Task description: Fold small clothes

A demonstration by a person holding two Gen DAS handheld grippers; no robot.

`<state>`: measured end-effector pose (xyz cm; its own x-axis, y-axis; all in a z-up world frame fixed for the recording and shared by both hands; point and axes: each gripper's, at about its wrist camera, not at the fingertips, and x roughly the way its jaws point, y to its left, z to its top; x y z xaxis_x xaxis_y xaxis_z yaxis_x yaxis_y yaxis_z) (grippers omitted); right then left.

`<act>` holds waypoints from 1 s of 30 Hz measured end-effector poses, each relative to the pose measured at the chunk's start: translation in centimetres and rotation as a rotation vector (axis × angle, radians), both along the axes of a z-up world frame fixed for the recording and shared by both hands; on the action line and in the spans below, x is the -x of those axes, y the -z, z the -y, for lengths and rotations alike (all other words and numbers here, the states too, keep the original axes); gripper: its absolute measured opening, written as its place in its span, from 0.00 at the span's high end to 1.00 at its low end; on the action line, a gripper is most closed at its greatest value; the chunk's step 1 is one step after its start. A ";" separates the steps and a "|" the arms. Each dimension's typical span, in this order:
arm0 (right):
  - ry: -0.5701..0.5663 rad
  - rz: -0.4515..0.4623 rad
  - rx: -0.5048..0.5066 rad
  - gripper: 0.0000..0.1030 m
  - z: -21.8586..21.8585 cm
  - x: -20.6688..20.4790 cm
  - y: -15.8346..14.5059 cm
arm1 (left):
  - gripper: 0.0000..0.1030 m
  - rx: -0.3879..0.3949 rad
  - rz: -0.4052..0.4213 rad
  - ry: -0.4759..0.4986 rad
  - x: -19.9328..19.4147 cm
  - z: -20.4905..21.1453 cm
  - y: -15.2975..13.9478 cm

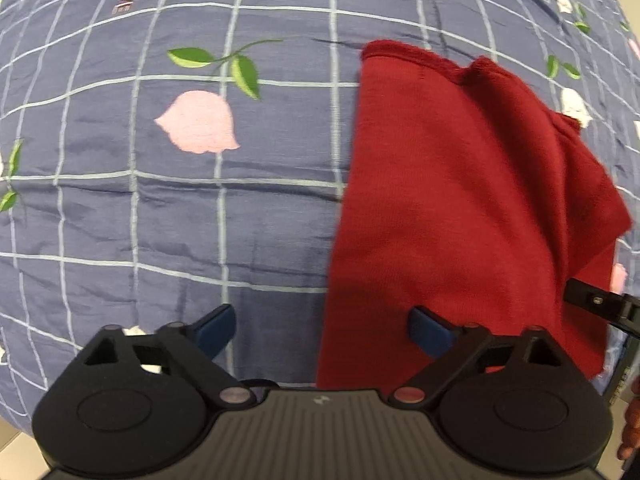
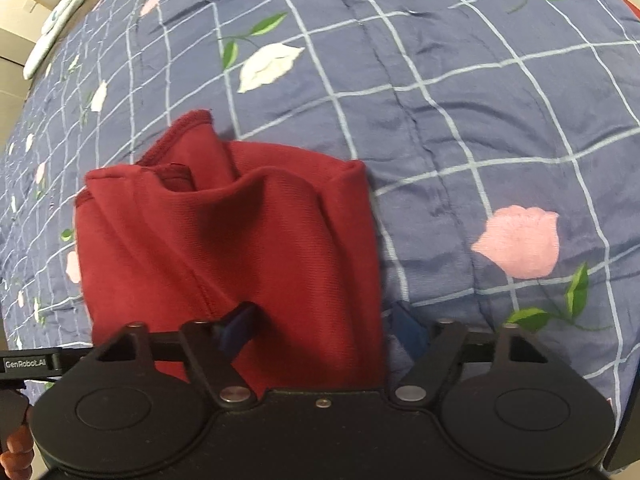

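Note:
A dark red knit garment (image 1: 460, 200) lies loosely folded on the bed, at the right of the left wrist view. My left gripper (image 1: 322, 330) is open just above the sheet, straddling the garment's left edge; its right blue pad (image 1: 430, 330) is over the red cloth and its left pad (image 1: 216, 328) over bare sheet. In the right wrist view the garment (image 2: 224, 248) fills the left centre, bunched with a raised fold at the top. My right gripper (image 2: 323, 330) is open, with the garment's near right part between its fingers.
A blue checked bedsheet (image 1: 160, 200) with pink and white flowers covers the whole surface. The right gripper's black frame (image 1: 600, 304) pokes in at the right edge. The left gripper's labelled bar (image 2: 28, 362) and a hand (image 2: 16, 452) show at bottom left. The bed edge (image 2: 44, 40) is far left.

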<state>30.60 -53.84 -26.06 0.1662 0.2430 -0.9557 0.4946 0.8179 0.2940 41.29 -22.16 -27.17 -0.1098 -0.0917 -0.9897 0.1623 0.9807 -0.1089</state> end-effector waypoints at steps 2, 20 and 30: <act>0.008 0.002 -0.012 0.36 -0.1 -0.1 -0.1 | 0.18 0.032 -0.014 -0.006 -0.2 0.0 -0.1; -0.007 0.090 0.029 0.82 -2.1 0.5 -3.9 | 0.82 0.115 0.035 0.033 1.0 1.1 -3.9; -0.059 0.225 0.047 0.83 -5.2 0.4 -8.7 | 0.84 0.166 0.128 0.056 1.7 -0.8 -8.7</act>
<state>30.20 -48.59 -17.37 0.3631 0.2148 -0.9067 0.3720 0.8588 0.3524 39.61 -21.32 -18.42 0.0061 -0.2520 -0.9677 0.2387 0.9401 -0.2433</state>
